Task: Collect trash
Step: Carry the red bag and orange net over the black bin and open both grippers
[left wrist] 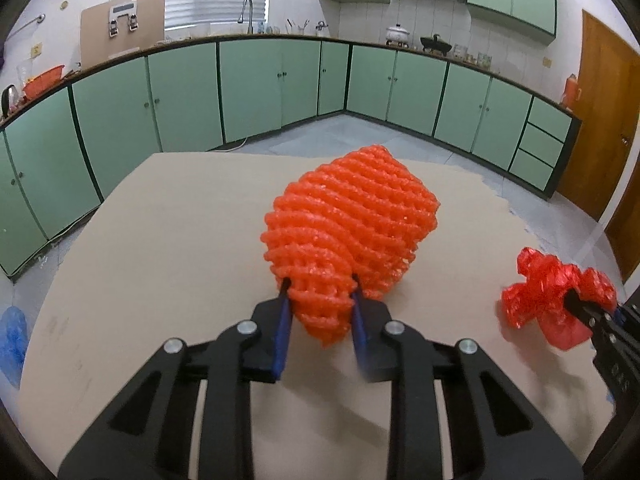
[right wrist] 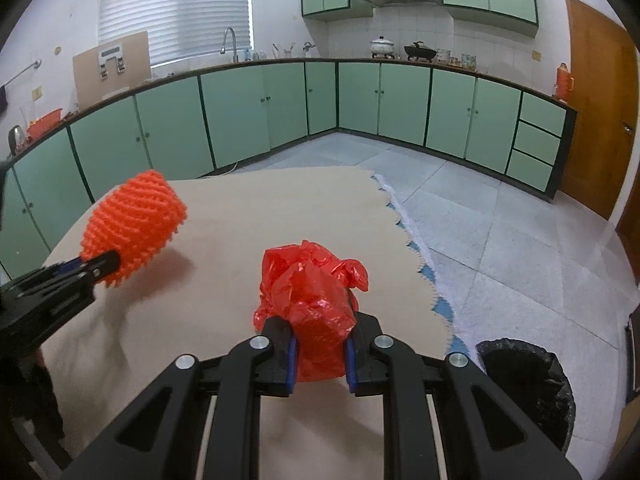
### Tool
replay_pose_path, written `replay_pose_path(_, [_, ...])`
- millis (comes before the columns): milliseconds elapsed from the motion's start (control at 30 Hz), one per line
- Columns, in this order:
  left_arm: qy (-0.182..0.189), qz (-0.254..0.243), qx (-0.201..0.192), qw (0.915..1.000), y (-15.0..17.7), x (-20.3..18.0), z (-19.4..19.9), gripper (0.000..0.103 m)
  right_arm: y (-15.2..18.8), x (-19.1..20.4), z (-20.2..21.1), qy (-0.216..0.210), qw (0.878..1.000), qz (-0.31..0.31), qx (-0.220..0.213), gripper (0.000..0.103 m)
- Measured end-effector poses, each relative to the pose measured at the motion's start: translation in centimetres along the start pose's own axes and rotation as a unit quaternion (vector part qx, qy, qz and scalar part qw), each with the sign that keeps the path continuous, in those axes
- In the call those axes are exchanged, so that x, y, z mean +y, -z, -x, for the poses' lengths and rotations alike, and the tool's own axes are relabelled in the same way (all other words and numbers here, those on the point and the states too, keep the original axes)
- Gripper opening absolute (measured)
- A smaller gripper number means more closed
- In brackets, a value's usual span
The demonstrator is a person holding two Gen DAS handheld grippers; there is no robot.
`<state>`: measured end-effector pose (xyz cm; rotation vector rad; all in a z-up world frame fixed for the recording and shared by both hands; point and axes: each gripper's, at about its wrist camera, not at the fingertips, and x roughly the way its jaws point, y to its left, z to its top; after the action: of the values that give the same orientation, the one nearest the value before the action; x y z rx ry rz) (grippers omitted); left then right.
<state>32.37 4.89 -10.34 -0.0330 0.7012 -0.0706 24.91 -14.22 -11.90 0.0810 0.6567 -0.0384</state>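
My left gripper (left wrist: 320, 286) is shut on an orange foam fruit net (left wrist: 348, 224) and holds it above the beige table (left wrist: 160, 248). The net also shows in the right wrist view (right wrist: 134, 220), at the left, held by the left gripper (right wrist: 106, 260). My right gripper (right wrist: 320, 312) is shut on a crumpled red plastic bag (right wrist: 312, 300), lifted over the table (right wrist: 248, 216). The bag also shows in the left wrist view (left wrist: 548, 296), at the right, in the right gripper (left wrist: 576, 300).
A black-lined trash bin (right wrist: 528, 384) stands on the floor to the right of the table's edge. A blue plastic bag (left wrist: 12, 340) lies on the floor at the left. Green cabinets (left wrist: 248, 84) run along the walls. A wooden door (right wrist: 600, 100) is at the right.
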Motion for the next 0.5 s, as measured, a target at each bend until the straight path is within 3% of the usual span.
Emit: replay_pose_path(500, [0.045,-0.033,-0.012,0.9984,1.8,-4.7,4.9,0.024,0.6,-2.7,6.1,0.003,0.999,-0.016,-0.030,0.018])
